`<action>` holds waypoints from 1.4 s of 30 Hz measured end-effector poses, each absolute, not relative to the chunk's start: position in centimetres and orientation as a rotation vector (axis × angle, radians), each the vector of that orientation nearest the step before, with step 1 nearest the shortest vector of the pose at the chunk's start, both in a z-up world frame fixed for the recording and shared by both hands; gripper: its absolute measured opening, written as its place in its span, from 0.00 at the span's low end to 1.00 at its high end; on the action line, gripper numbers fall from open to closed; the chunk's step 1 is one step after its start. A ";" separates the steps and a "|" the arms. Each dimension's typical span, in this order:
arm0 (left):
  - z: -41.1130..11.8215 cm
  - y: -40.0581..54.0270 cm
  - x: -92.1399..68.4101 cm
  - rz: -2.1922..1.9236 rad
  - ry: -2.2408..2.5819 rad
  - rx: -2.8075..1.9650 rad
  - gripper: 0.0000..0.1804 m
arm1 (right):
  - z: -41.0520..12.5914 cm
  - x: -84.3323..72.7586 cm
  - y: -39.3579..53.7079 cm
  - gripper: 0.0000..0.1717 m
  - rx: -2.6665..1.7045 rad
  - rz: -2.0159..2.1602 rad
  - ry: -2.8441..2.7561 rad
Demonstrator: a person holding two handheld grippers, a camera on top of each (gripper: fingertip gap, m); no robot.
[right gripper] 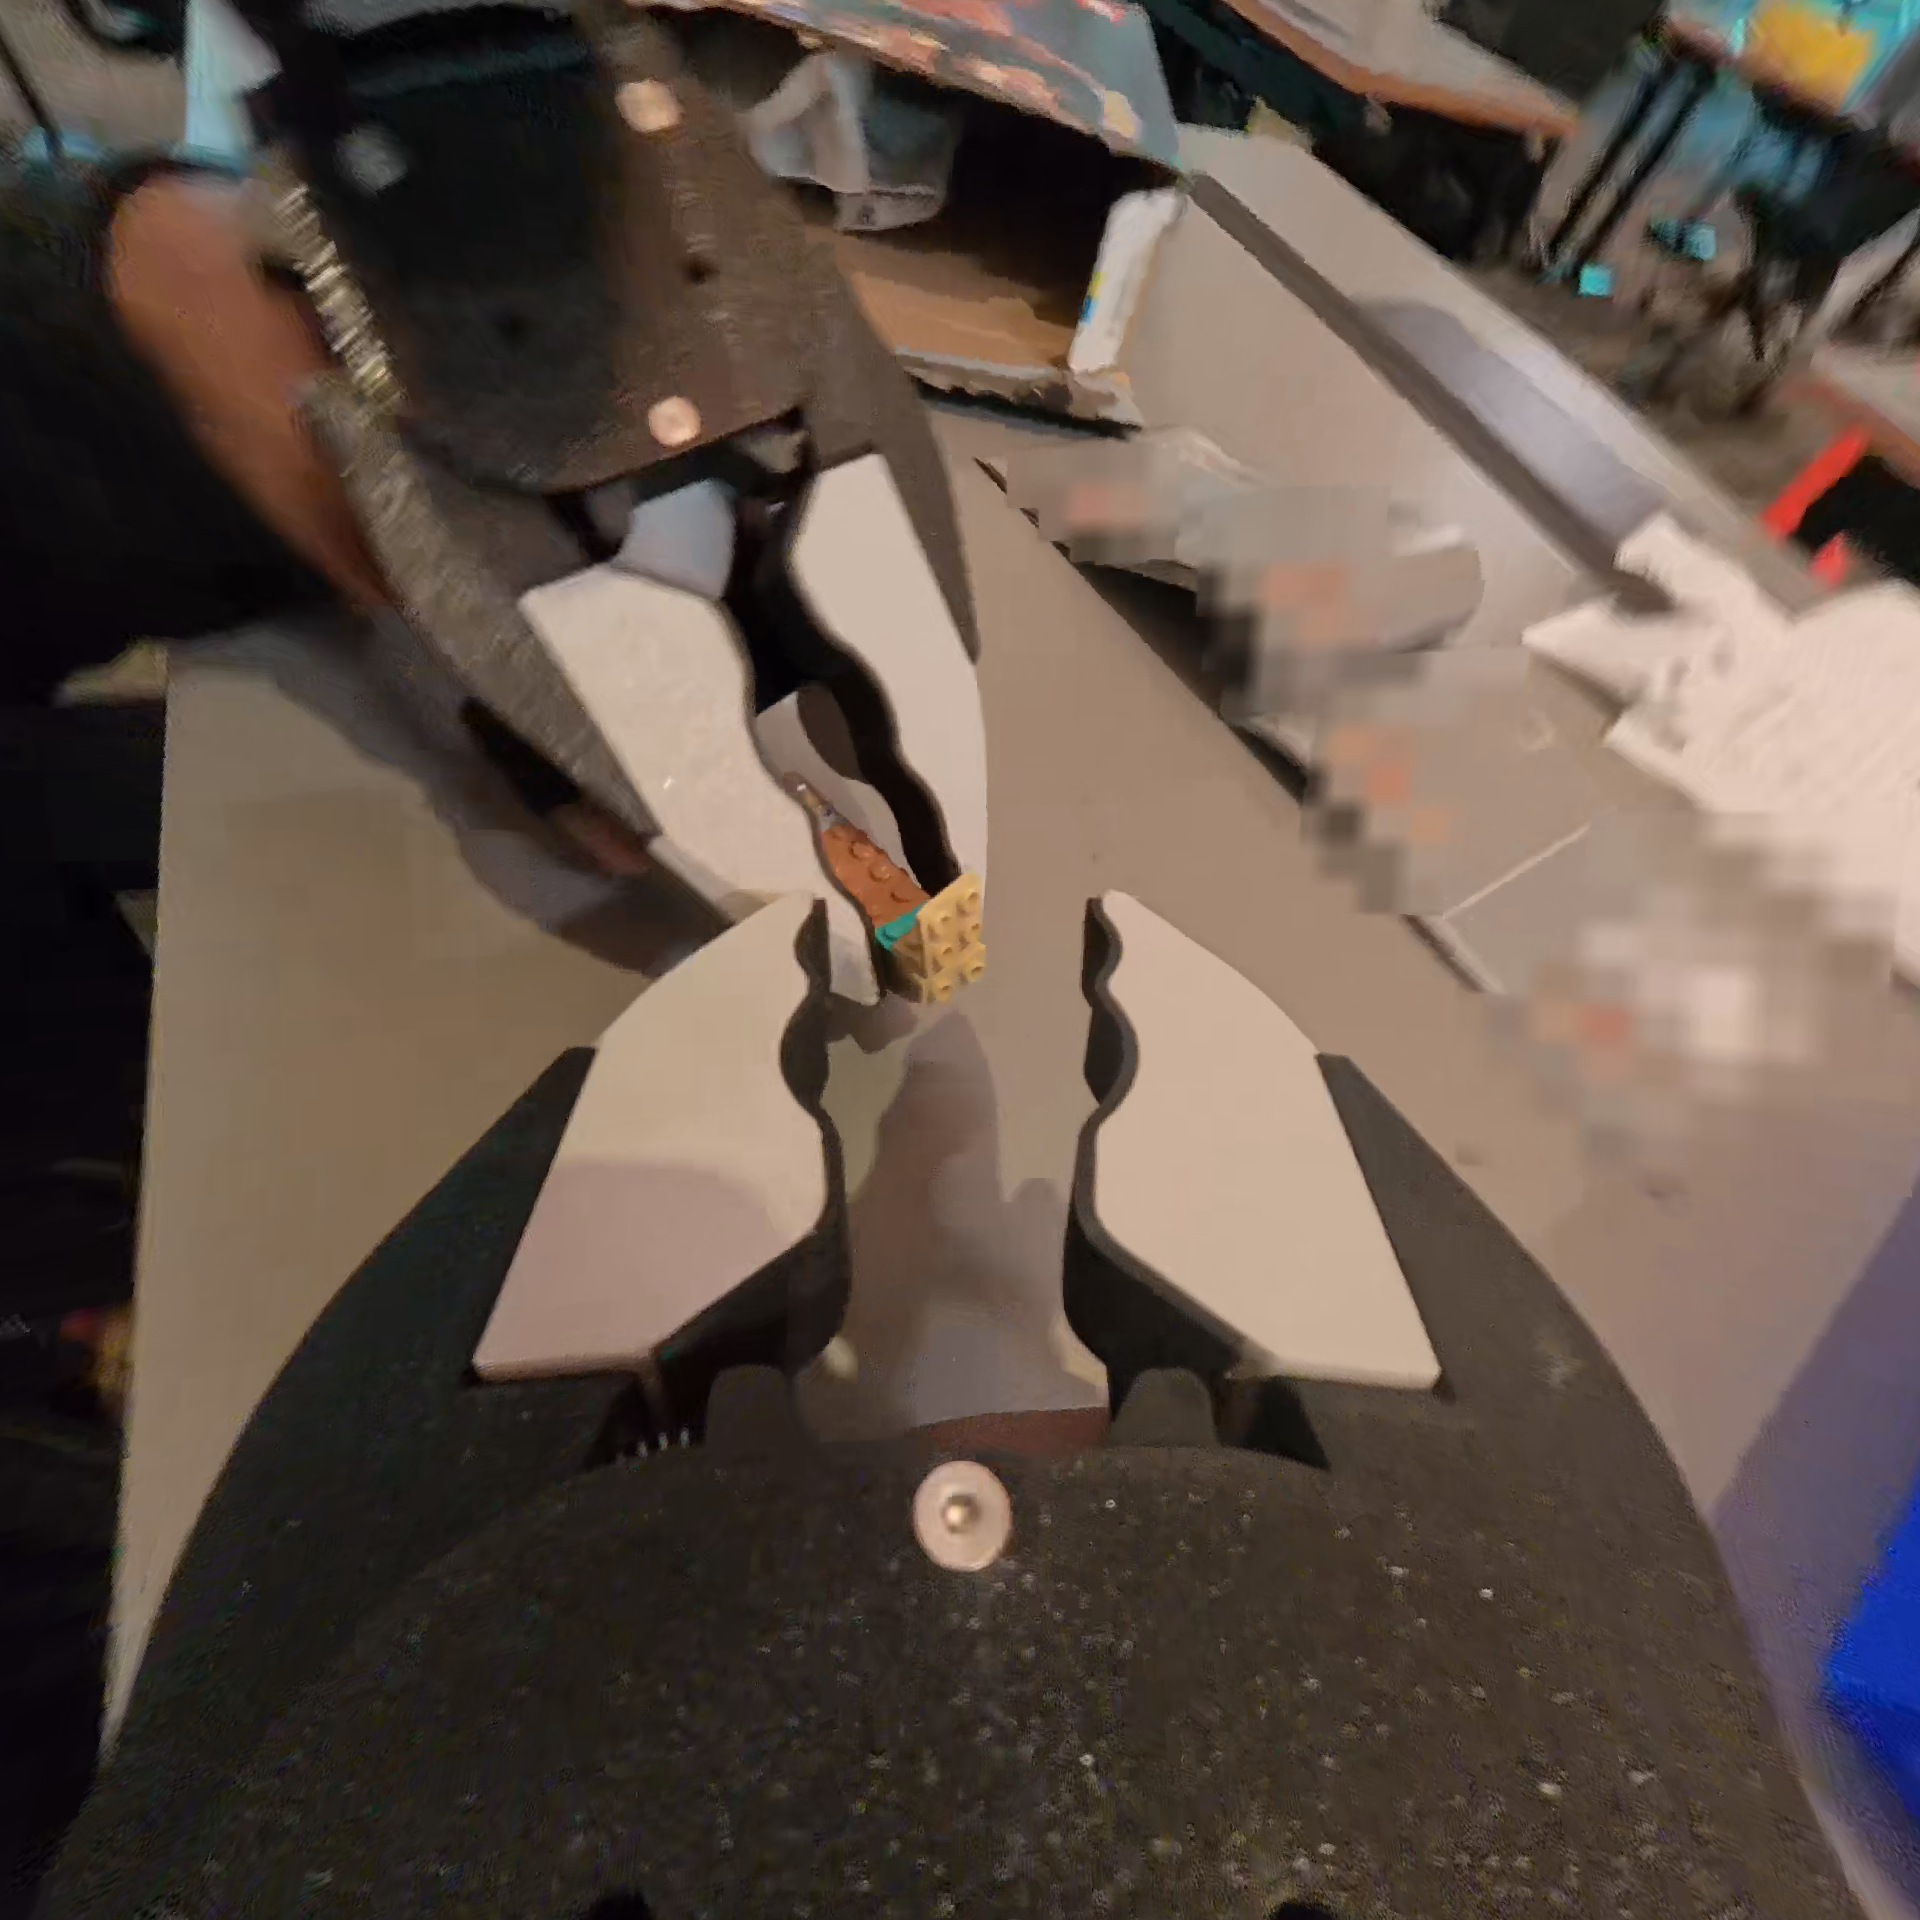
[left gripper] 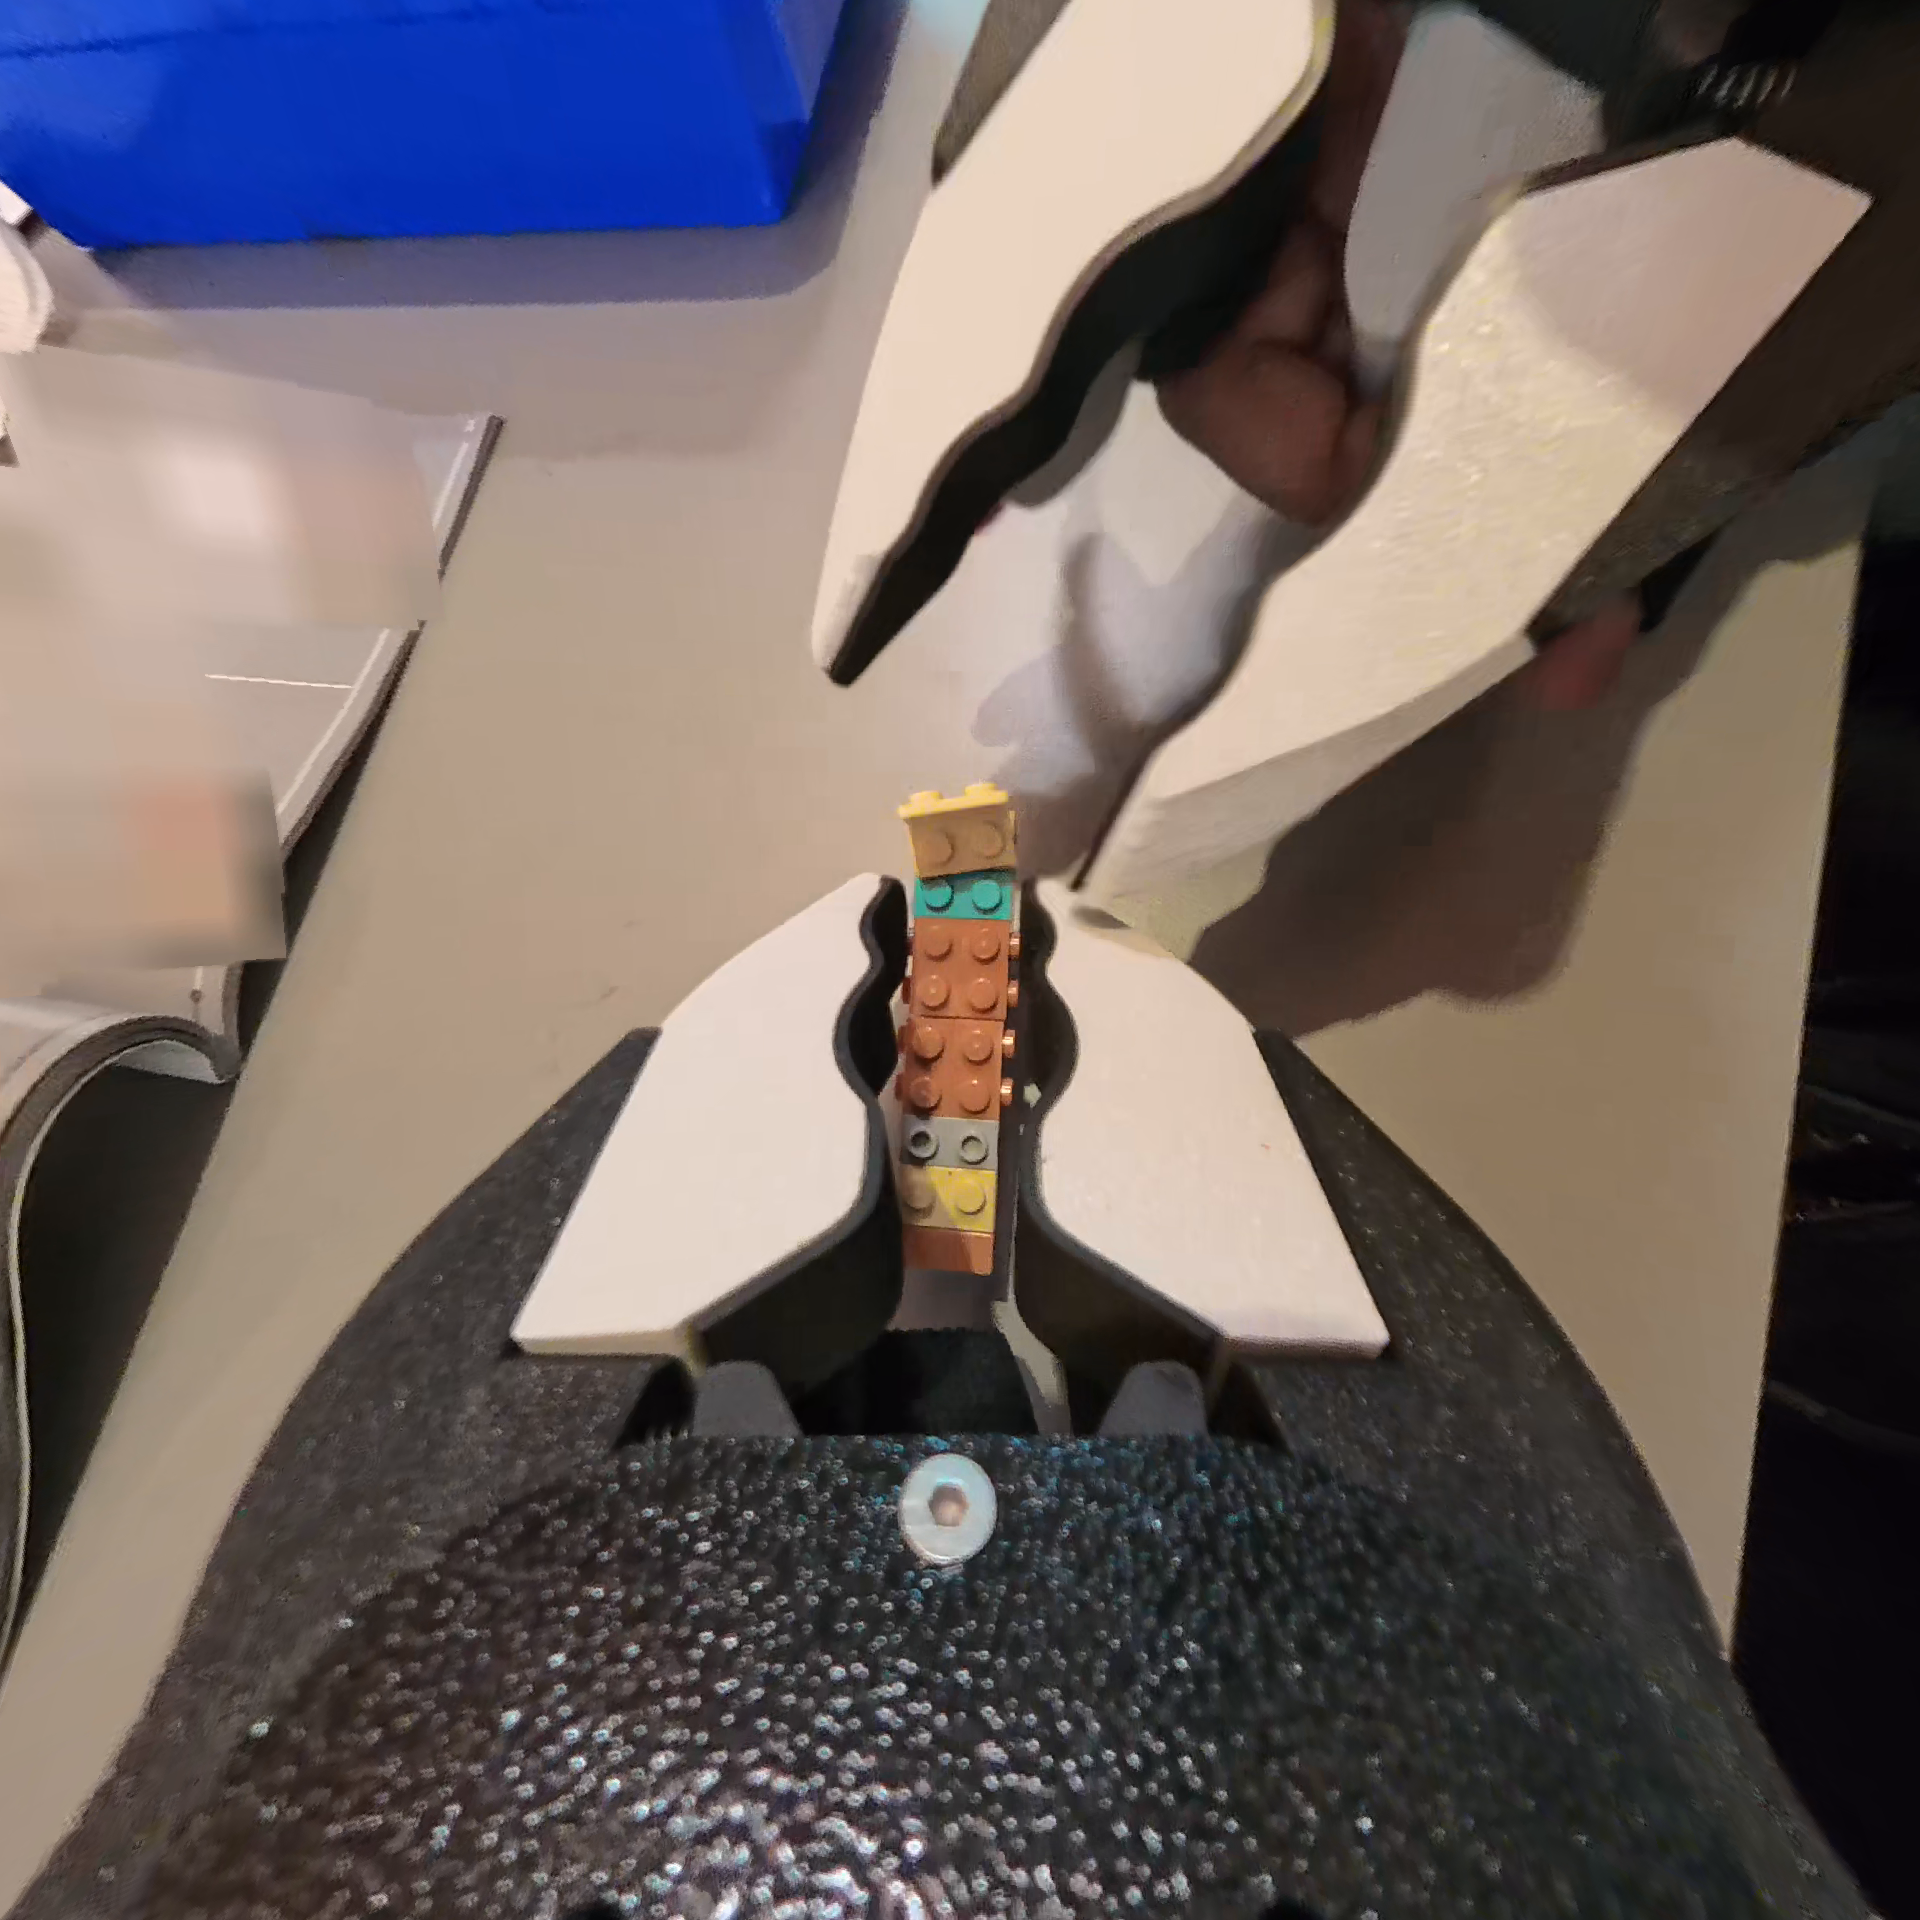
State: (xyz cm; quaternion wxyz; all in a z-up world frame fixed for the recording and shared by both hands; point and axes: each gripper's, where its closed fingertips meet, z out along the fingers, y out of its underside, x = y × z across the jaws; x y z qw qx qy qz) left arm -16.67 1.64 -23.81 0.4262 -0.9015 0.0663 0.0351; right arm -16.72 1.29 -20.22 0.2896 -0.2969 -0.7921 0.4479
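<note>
My left gripper (left gripper: 961,894) is shut on a narrow stack of small bricks (left gripper: 956,1049), mostly brown, with grey and yellow ones near my palm. A teal brick (left gripper: 961,896) and a tan brick (left gripper: 961,842) stick out past the fingertips. My right gripper (right gripper: 956,909) is open and holds nothing. It faces the stack's free end, with the tan brick (right gripper: 951,940) between its spread fingertips and touching neither pad. In the left wrist view the right gripper (left gripper: 977,779) comes in from the upper right, its lower finger (left gripper: 1299,727) close beside the tan brick.
Both grippers hover over a grey table (left gripper: 644,727). A blue bin (left gripper: 395,114) stands at the far left and a flat grey board (left gripper: 208,540) lies beside it. The table's edge (left gripper: 1808,935) drops off at the right. White cloth (right gripper: 1766,675) and a cardboard box (right gripper: 987,312) lie farther off.
</note>
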 end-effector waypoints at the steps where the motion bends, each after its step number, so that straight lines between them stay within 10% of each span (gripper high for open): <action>1: -23.6 1.5 -16.6 0.060 0.184 -2.259 0.11 | -19.9 -16.5 1.3 0.28 -0.678 1.160 -2.125; 14: -20.1 1.0 -16.4 -0.264 0.469 -2.336 0.11 | -17.7 -17.3 1.5 0.38 0.475 0.850 -1.994; 42: -20.1 3.4 -18.6 -0.378 0.260 -2.366 0.11 | -18.4 -20.1 2.8 0.18 0.443 0.590 -1.885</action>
